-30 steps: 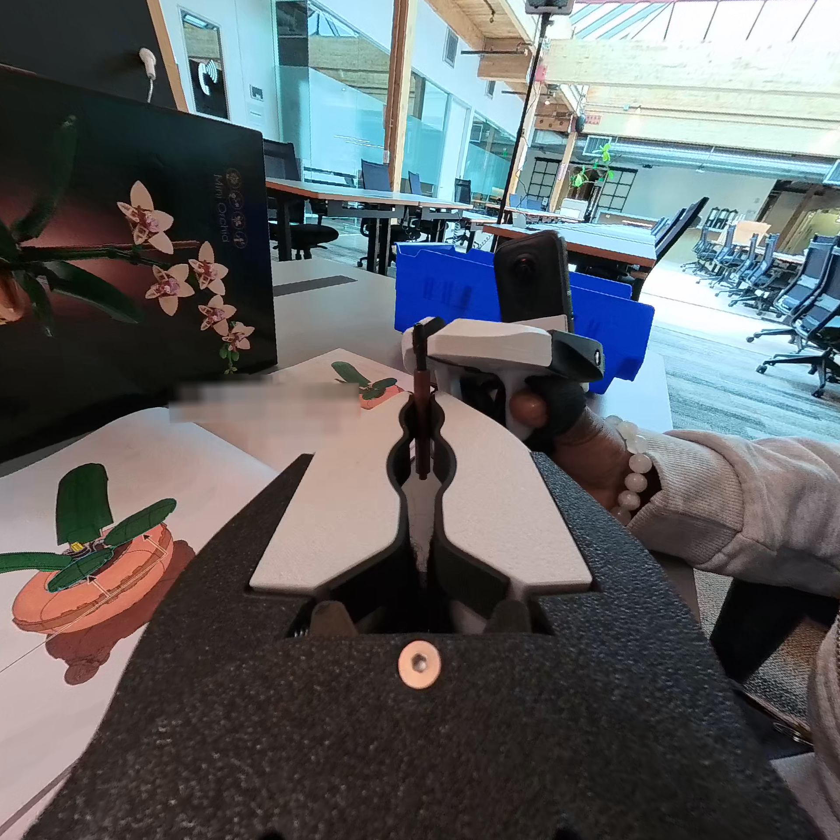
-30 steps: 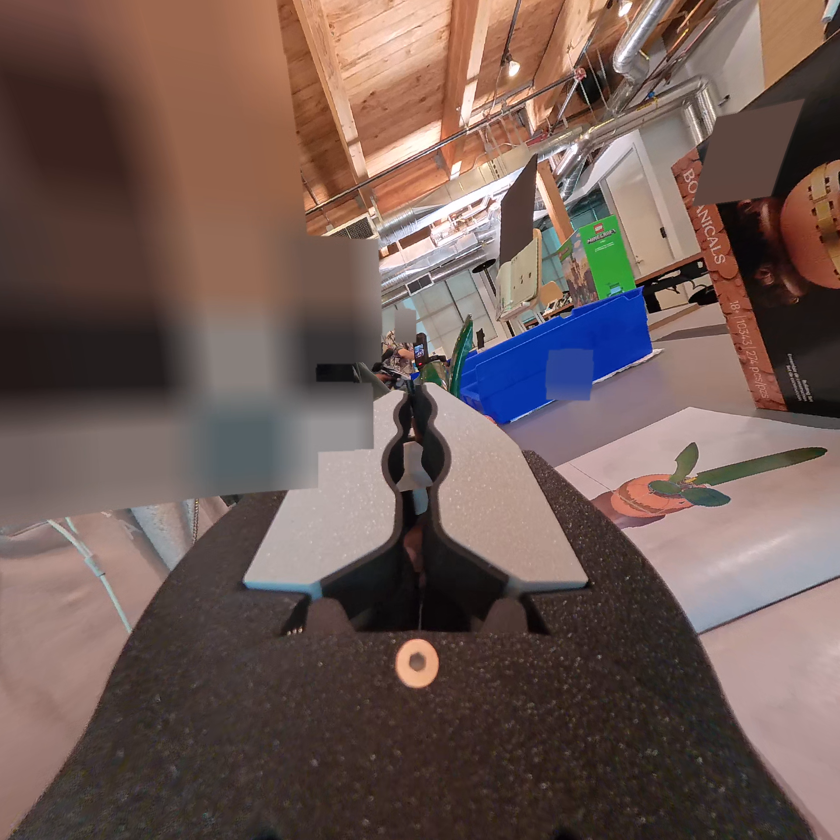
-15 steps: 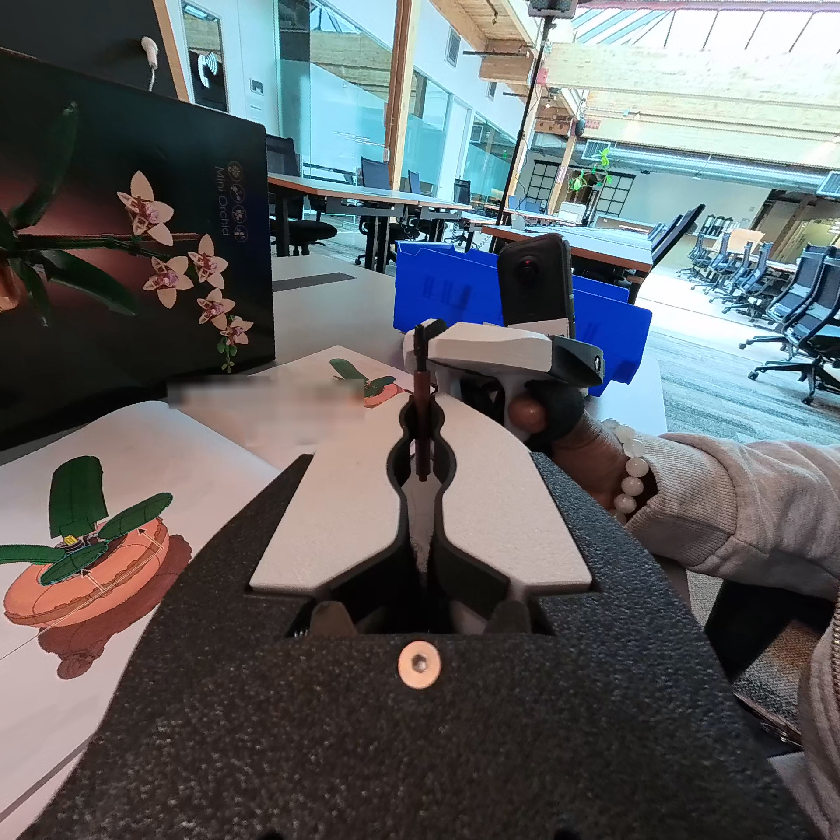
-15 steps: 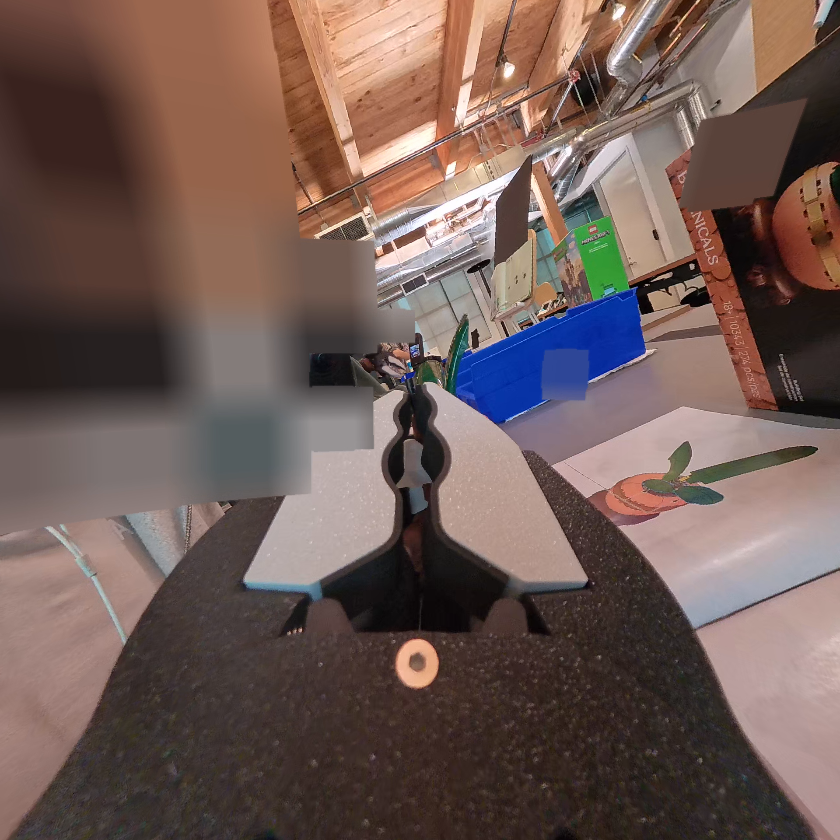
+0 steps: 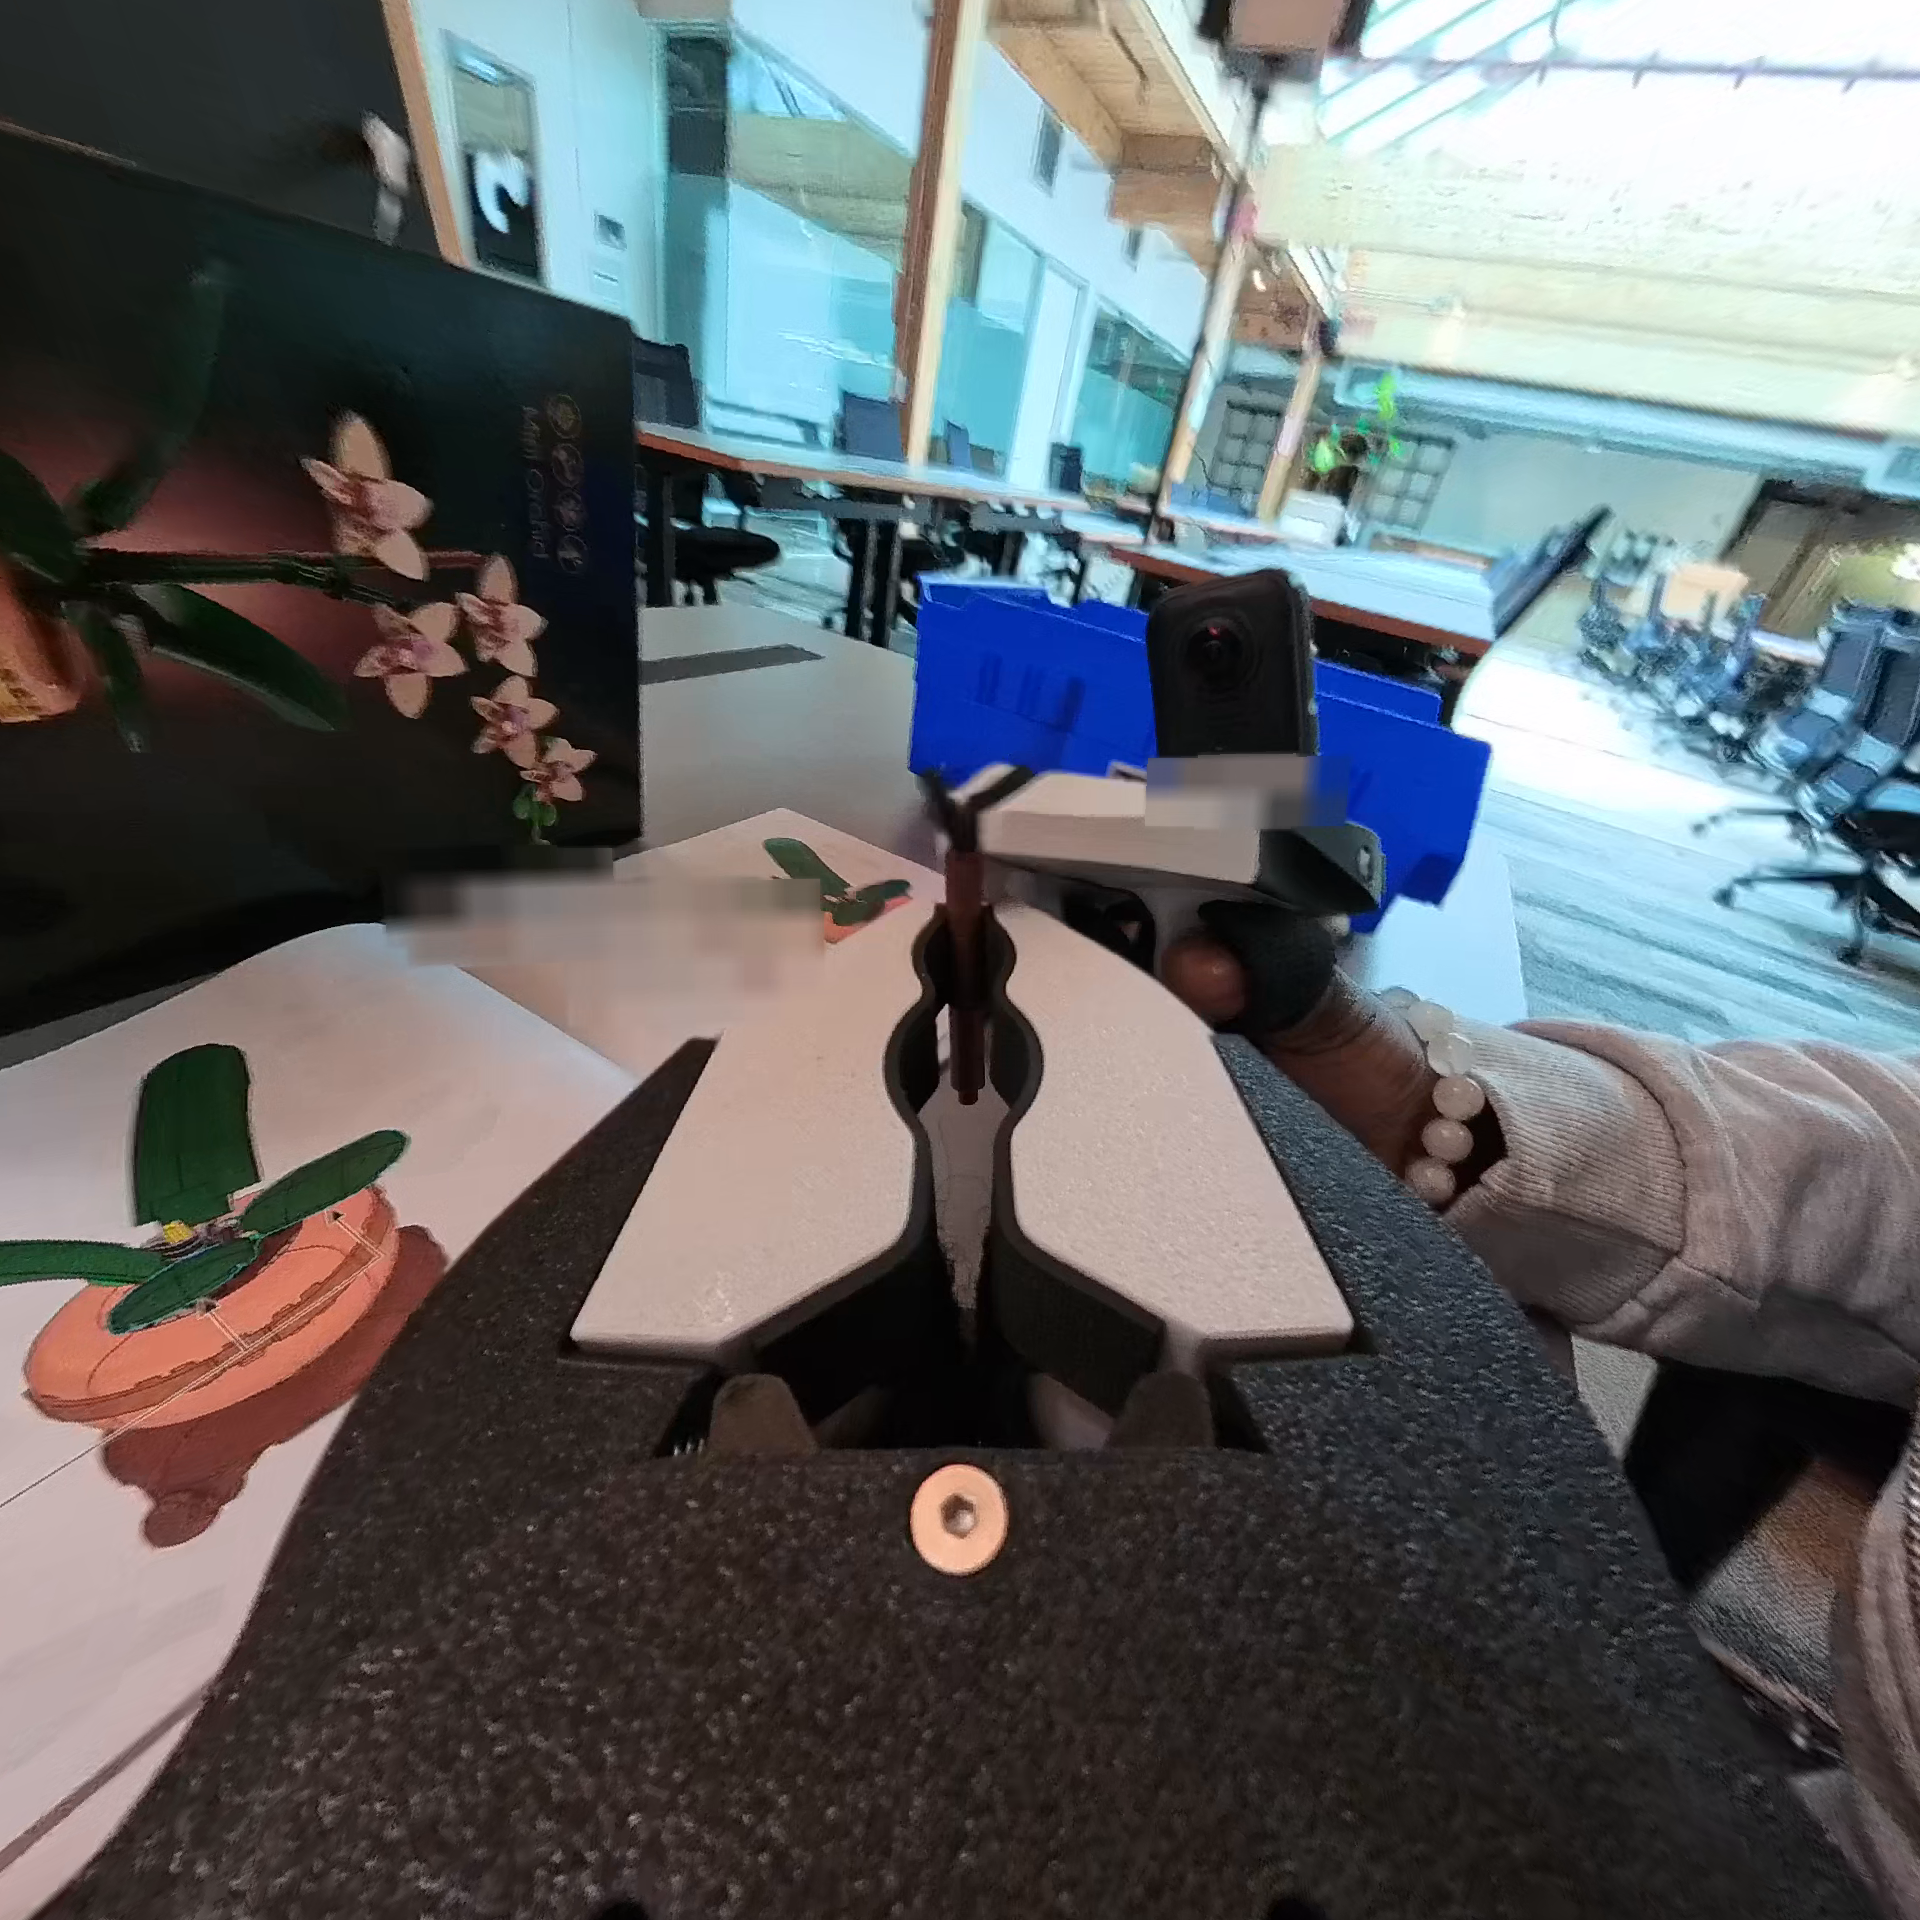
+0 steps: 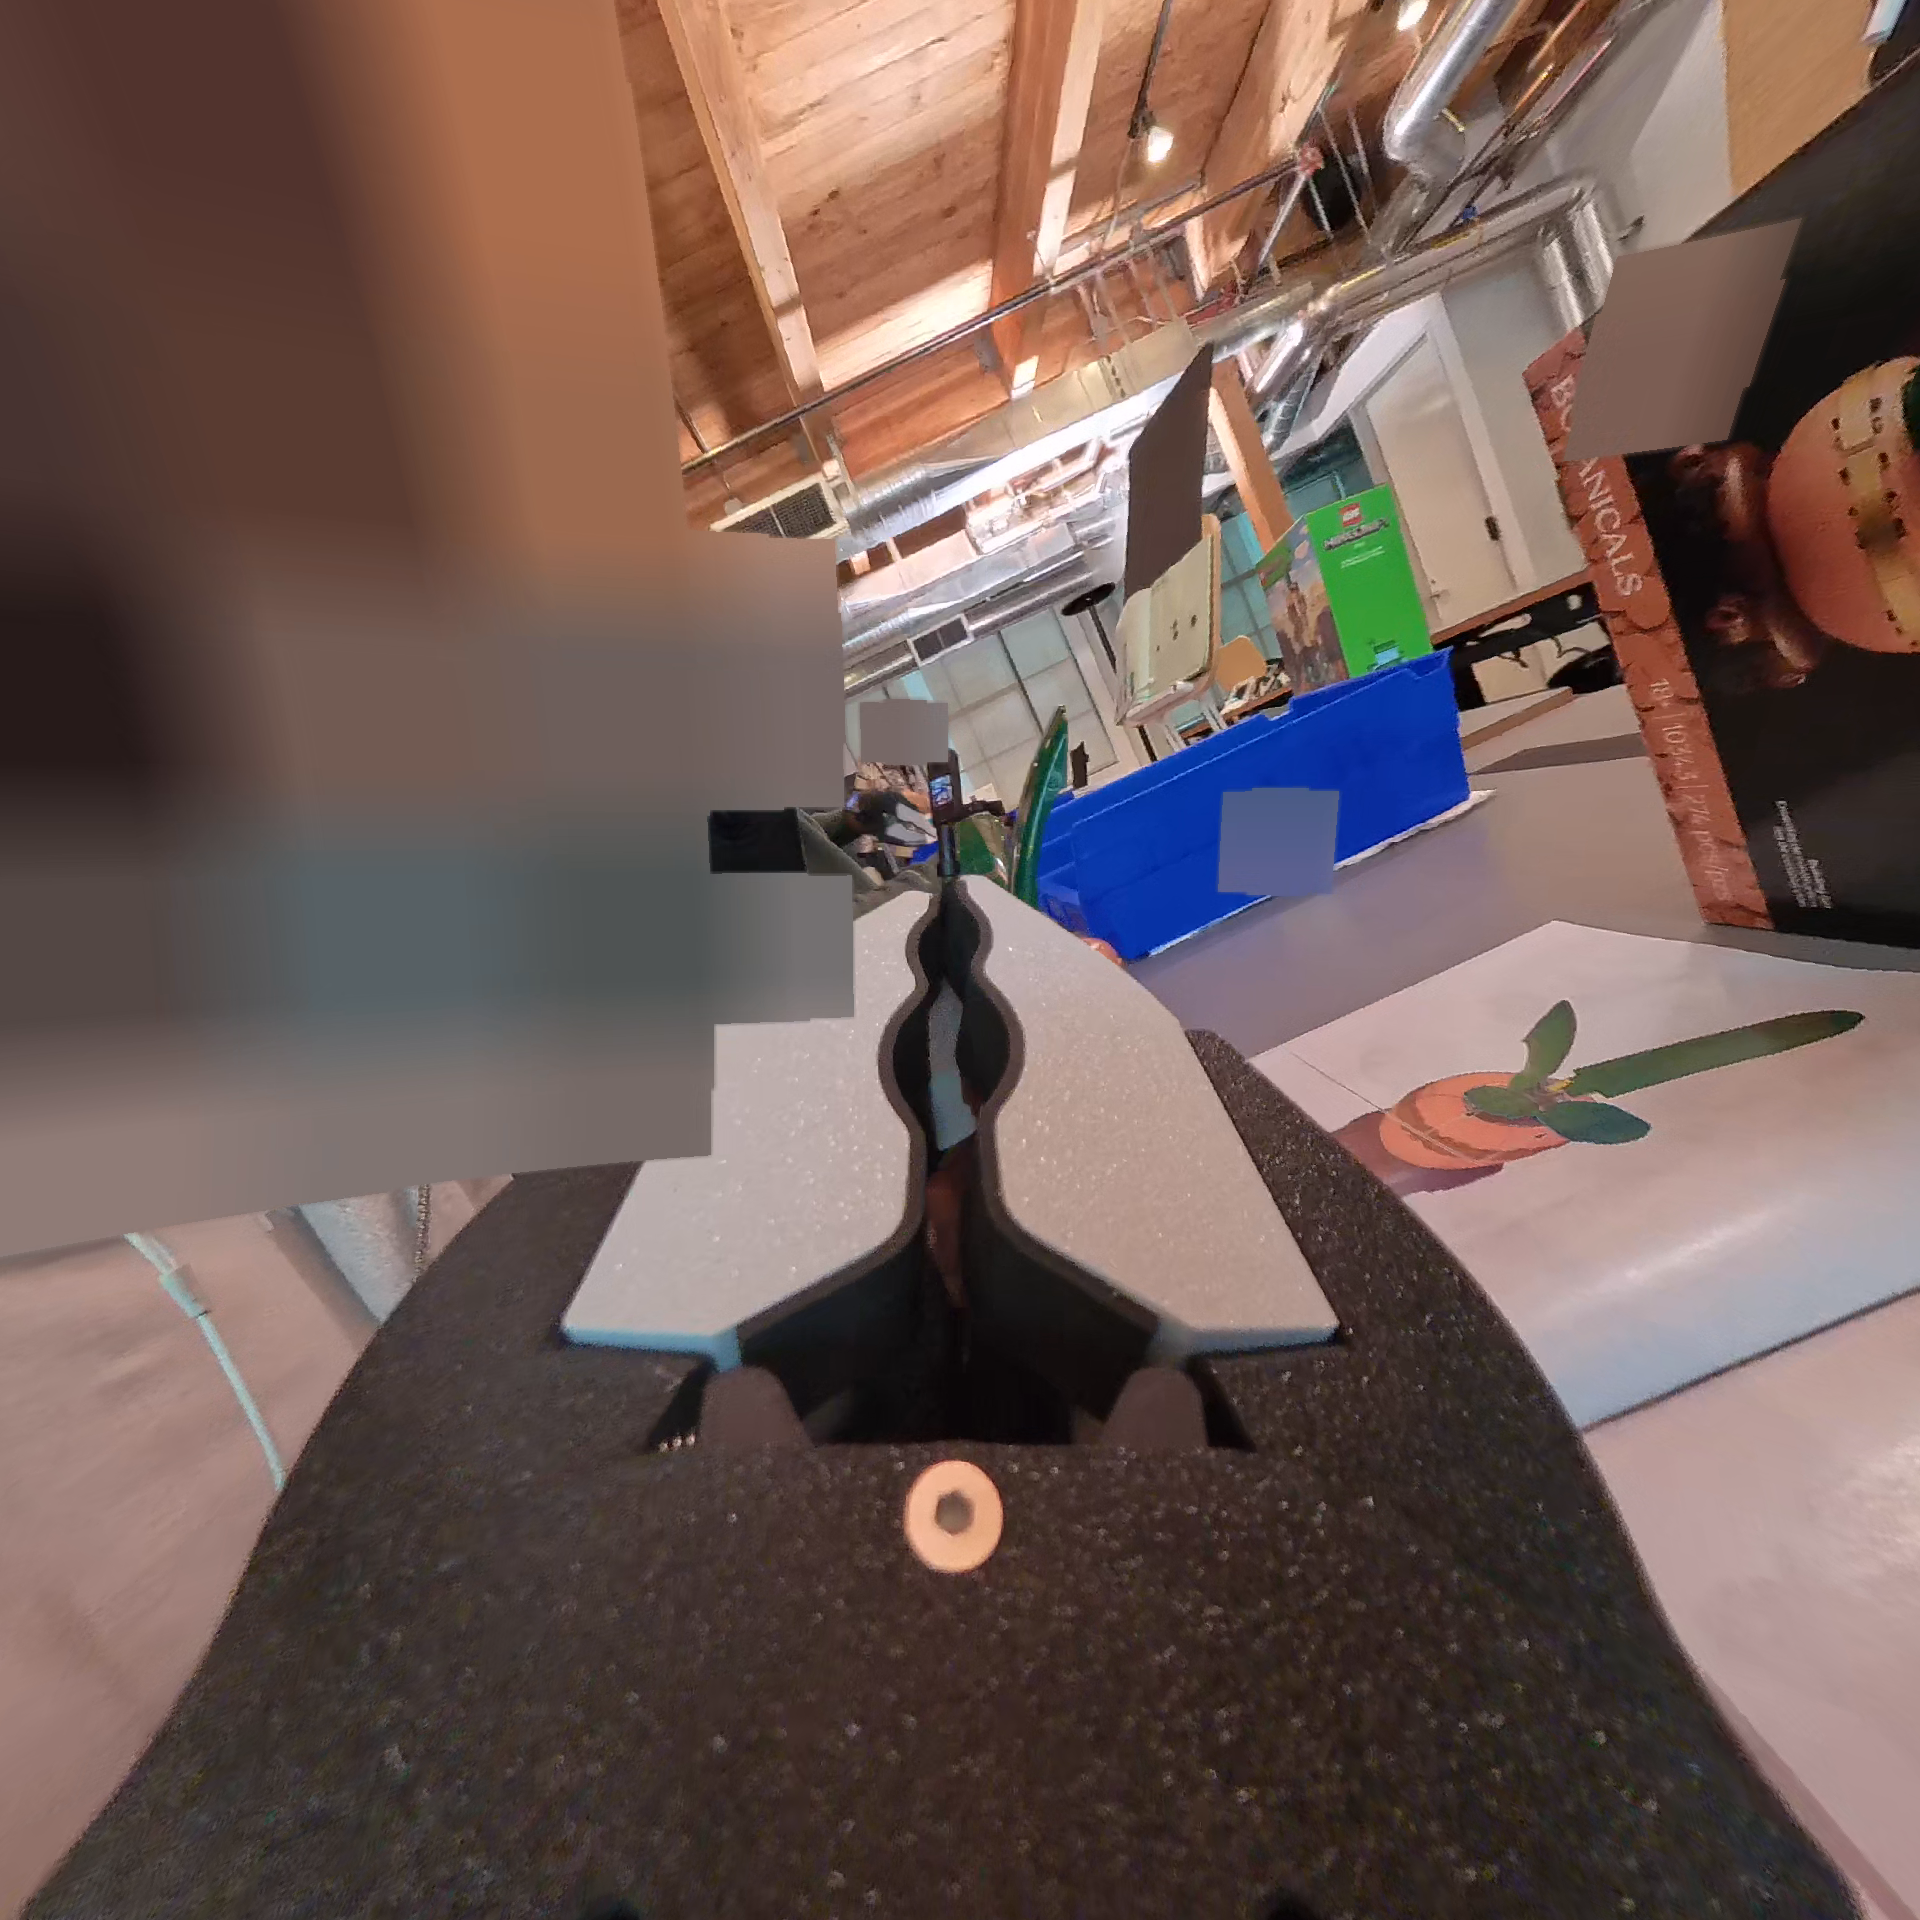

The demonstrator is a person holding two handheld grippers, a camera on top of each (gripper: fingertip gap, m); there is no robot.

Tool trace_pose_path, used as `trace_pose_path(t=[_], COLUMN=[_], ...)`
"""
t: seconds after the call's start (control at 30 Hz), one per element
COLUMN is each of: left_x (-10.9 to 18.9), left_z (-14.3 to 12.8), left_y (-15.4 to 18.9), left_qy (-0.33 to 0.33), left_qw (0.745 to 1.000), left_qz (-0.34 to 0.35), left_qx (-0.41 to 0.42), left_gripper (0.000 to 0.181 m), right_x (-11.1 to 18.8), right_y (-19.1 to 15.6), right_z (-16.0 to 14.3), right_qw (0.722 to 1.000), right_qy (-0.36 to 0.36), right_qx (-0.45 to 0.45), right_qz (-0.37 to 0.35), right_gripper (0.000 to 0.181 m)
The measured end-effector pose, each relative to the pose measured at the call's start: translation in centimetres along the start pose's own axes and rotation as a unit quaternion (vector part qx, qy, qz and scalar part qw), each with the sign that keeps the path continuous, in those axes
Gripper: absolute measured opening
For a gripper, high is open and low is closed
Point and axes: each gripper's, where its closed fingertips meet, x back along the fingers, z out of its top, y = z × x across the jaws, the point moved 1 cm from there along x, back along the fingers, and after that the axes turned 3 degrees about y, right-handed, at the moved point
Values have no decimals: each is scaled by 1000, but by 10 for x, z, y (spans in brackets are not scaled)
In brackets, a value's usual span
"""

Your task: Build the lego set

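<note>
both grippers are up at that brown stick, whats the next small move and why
Probably ease the right gripper down a touch to seat its small dark piece on the brown stick. The left gripper is shut on the stick, holding it upright, and the dark piece sits right at its top end. Whether they are already joined cannot be told; the view is blurred there.

Box at 10 o'clock: motion-smeared, cut by left edge. Booklet cut at left edge; a blur band crosses its far page. Stick: lower end hidden between the fingers. Right wrist view: mosaic fills 9 to 12 o'clock; piece between the fingers too hidden to identify.
</note>
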Motion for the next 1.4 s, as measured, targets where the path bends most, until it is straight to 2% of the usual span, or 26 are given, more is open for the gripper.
trace_pose_path(t=[0.03, 0.2, 0.27, 0.33, 0.4, 0.47, 0.5, 0.53, 0.57, 0.6, 0.63, 0.7, 0.73, 0.83, 0.9, 0.97, 1.0, 1.03, 1.07, 1.13, 1.2, 1.33, 1.4], left_x=[0, -2, 0, 2, 7, 17, 21, 25, 28, 30, 31, 33, 33, 34, 35, 37, 38, 40, 42, 45, 47, 50, 51], left_z=[1, -8, -12, -13, -12, -10, -10, -8, -7, -6, -5, -5, -5, -7, -9, -9, -9, -8, -7, -4, -3, -2, -2], left_y=[0, 0, -6, -4, 4, 14, 19, 22, 26, 29, 33, 39, 41, 48, 53, 57, 58, 59, 59, 60, 61, 64, 64], left_qy=[0, -28, -44, -45, -41, -34, -29, -21, -13, -6, -1, 3, 2, 0, -2, -1, 0, 4, 9, 18, 22, 26, 29], left_qw=[1000, 999, 998, 998, 999, 998, 998, 997, 997, 996, 994, 991, 990, 987, 984, 982, 982, 982, 982, 982, 981, 979, 979], left_qz=[-2, 8, 27, 17, -12, -42, -55, -64, -73, -84, -97, -118, -126, -142, -152, -158, -161, -162, -164, -169, -177, -185, -186], left_qx=[-1, -33, -49, -44, -34, -27, -27, -29, -35, -42, -49, -57, -60, -73, -88, -100, -102, -100, -97, -85, -75, -74, -73], left_gripper=[3, 3, 3, 3, 4, 3, 4, 4, 4, 4, 4, 4, 4, 4, 4, 4, 4, 3, 3, 4, 4, 4, 4], right_x=[0, 0, 3, 9, 13, 14, 16, 19, 20, 19, 16, 6, -2, -40, -54, -71, -81, -89, -100, -126, -132, -132, -135], right_y=[0, 3, 3, 8, 19, 25, 32, 40, 50, 59, 68, 90, 95, 107, 119, 139, 152, 163, 170, 182, 198, 210, 203], right_z=[0, 1, 9, 21, 24, 21, 17, 12, 10, 8, 6, 1, -4, -30, -48, -57, -57, -56, -57, -57, -48, -32, -25], right_qw=[1000, 1000, 1000, 999, 999, 992, 980, 959, 929, 892, 846, 741, 694, 612, 549, 500, 484, 474, 486, 534, 523, 527, 559], right_qy=[0, 3, 24, 38, -9, -113, -183, -256, -321, -381, -441, -560, -612, -677, -712, -728, -737, -750, -751, -728, -731, -719, -694], right_qx=[1, 1, 9, 6, -13, -10, 20, 75, 145, 218, 283, 364, 378, 398, 406, 435, 448, 446, 438, 429, 432, 432, 428], right_qz=[-1, -10, -7, -21, -49, -59, -78, -97, -110, -111, -97, -70, -33, 93, 162, 175, 150, 119, 93, 8, -76, -138, -148], right_gripper=[0, 0, 2, 5, 9, 39, 44, 51, 49, 38, 23, 21, 21, 20, 19, 17, 14, 16, 16, 9, 8, 6, 7])
